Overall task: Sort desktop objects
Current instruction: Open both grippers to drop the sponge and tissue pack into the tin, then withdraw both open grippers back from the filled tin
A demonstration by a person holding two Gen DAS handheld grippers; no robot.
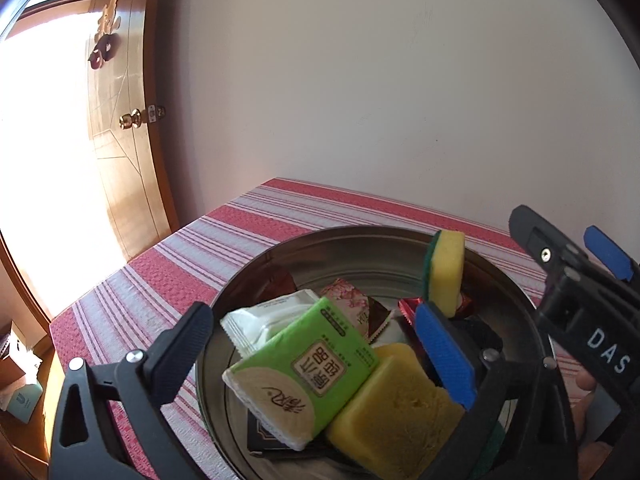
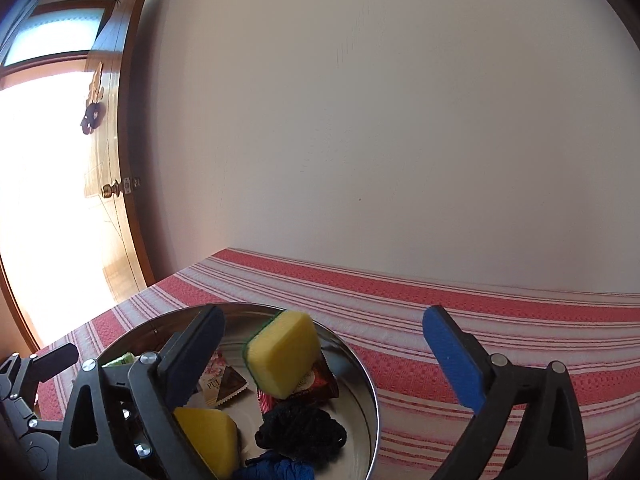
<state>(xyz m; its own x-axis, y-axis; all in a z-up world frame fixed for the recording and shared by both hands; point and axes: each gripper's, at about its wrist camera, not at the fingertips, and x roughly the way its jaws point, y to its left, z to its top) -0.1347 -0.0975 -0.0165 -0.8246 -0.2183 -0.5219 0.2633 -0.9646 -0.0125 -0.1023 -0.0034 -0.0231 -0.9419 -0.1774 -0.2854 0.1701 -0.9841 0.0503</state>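
Note:
A round metal basin (image 1: 256, 268) (image 2: 362, 364) stands on the striped tablecloth and holds a green tissue pack (image 1: 308, 364), a white packet (image 1: 266, 318), a yellow sponge (image 1: 396, 412) (image 2: 210, 444), snack packets (image 1: 352, 300) (image 2: 224, 384) and a black cord bundle (image 2: 300, 432). A second yellow-green sponge (image 1: 445, 272) (image 2: 282, 352) is in mid-air, tilted, over the basin's far side, touching neither gripper. My left gripper (image 1: 316, 344) is open above the basin. My right gripper (image 2: 324, 348) is open, its jaws wide apart on either side of the sponge.
The red-and-white striped tablecloth (image 1: 188, 256) (image 2: 480, 312) runs up to a plain wall behind. A wooden door (image 1: 120, 128) with a brass knob stands open at the left. A box (image 1: 22, 402) sits low at the far left.

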